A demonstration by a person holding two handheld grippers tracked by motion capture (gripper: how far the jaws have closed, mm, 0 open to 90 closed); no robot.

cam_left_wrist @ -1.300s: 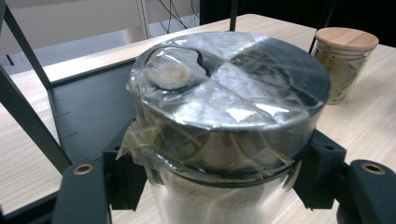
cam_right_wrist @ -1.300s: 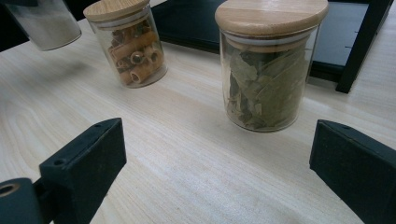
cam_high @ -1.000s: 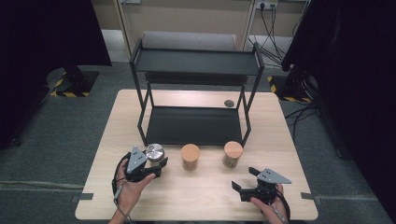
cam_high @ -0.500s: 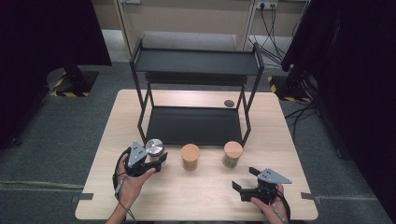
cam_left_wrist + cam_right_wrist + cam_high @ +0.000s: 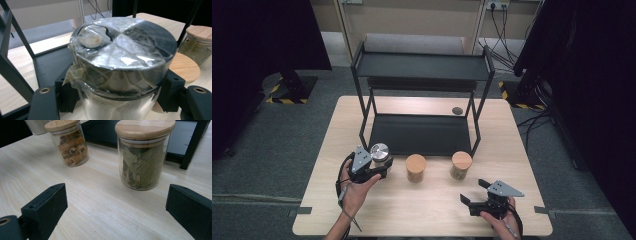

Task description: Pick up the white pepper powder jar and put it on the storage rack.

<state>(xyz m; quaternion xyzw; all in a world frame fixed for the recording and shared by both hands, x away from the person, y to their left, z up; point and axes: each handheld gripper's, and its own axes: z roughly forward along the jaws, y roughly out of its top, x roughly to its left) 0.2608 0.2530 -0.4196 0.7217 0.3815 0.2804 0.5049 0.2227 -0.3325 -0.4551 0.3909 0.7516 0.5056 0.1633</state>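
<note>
My left tool [image 5: 379,167] clamps the metal-lidded jar [image 5: 120,65] at its sides, upright just before the rack's lower shelf [image 5: 419,135]. My right tool [image 5: 477,192] waits released on the tabletop [image 5: 432,210], facing the bay-leaf jar [image 5: 143,157].

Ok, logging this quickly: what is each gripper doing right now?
Left gripper: shut on the metal-lidded jar.
Right gripper: open, holding nothing, jaws apart before the leaf jar.
</note>
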